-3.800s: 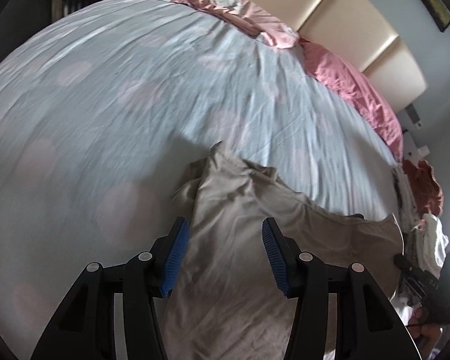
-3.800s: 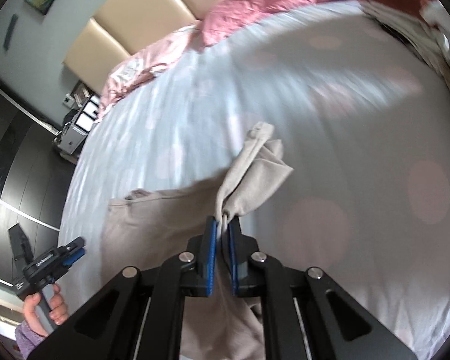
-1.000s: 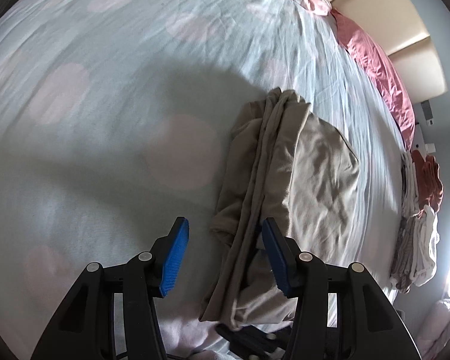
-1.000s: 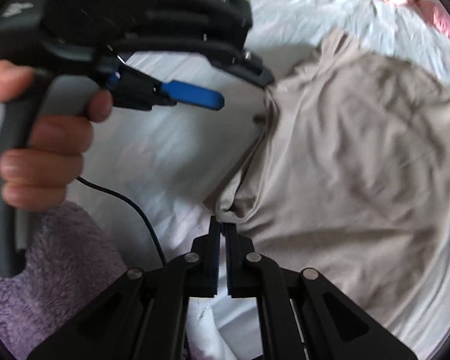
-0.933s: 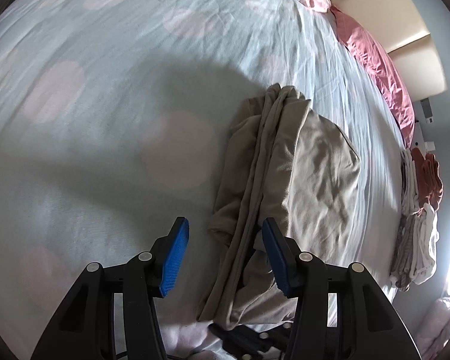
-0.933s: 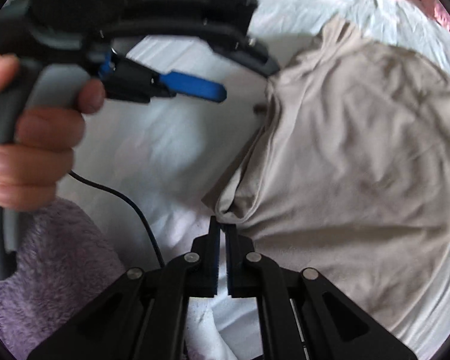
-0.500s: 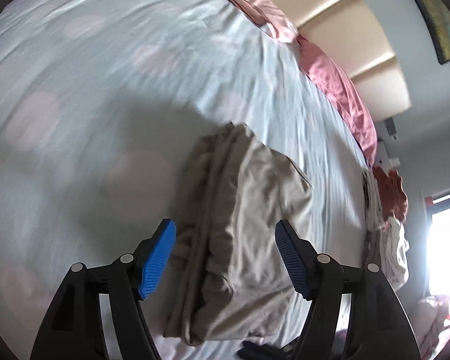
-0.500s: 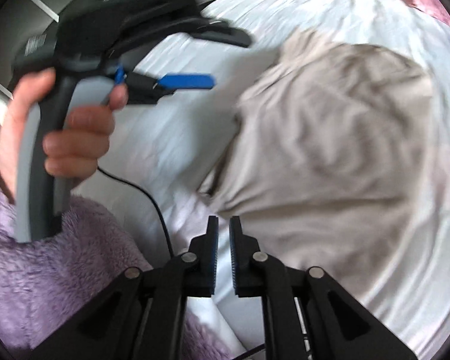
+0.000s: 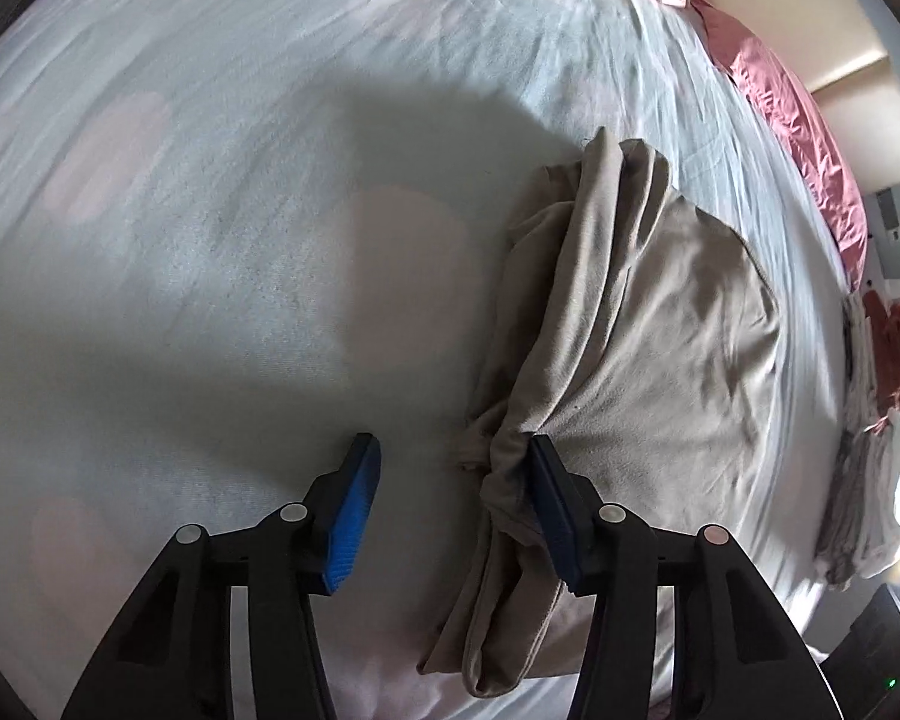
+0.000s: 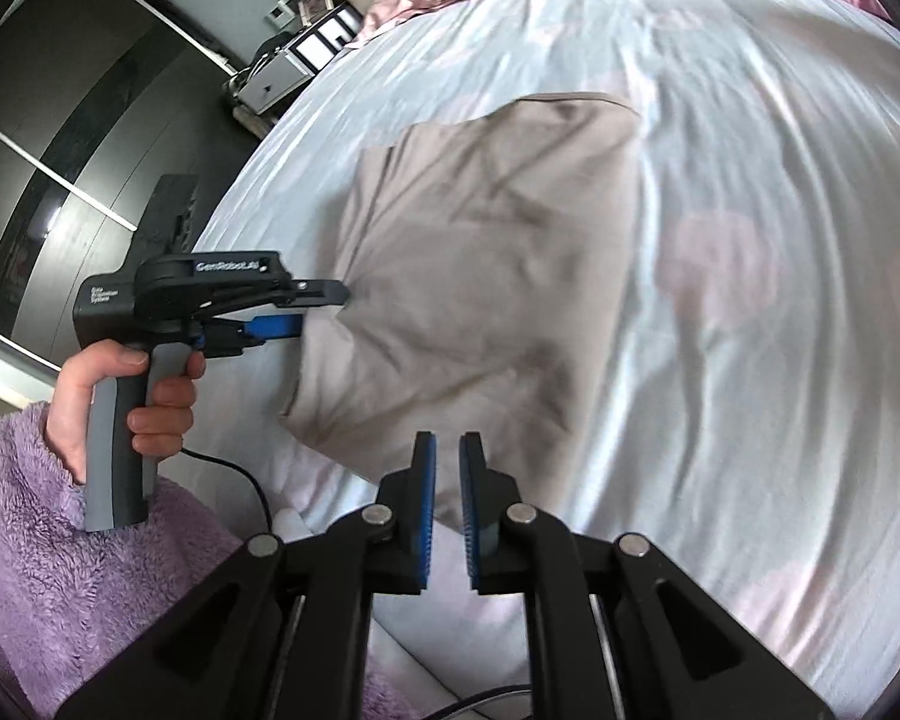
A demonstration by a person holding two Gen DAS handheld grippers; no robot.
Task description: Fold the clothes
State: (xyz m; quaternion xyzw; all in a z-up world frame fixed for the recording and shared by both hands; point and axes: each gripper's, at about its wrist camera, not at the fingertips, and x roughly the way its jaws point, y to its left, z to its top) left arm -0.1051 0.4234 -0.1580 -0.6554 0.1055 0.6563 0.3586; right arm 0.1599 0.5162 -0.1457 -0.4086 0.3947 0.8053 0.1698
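A beige garment (image 9: pixel 660 330) lies folded on the pale bed sheet (image 9: pixel 210 240), its left edge bunched into a thick roll. My left gripper (image 9: pixel 450 444) points steeply down over that edge. Its jaws are closing: the roll touches the right pad, the left pad stands over bare sheet. The right wrist view shows the same garment (image 10: pixel 486 252) and the left gripper (image 10: pixel 315 309) at its near left edge, held by a hand (image 10: pixel 138 396). My right gripper (image 10: pixel 447 438) hovers above the garment's near corner, its pads a narrow gap apart with nothing between them.
Pink pillows (image 9: pixel 798 138) and a cream headboard (image 9: pixel 840 48) line the far side of the bed. A pile of other clothes (image 9: pixel 870 420) lies at the right edge. A purple fleece sleeve (image 10: pixel 90 570), a black cable (image 10: pixel 240 474) and a dark wardrobe (image 10: pixel 60 150) fill the left.
My right gripper let go of the garment's near corner and drew away to the side. My left gripper widened, then narrowed again while sinking onto the bunched edge.
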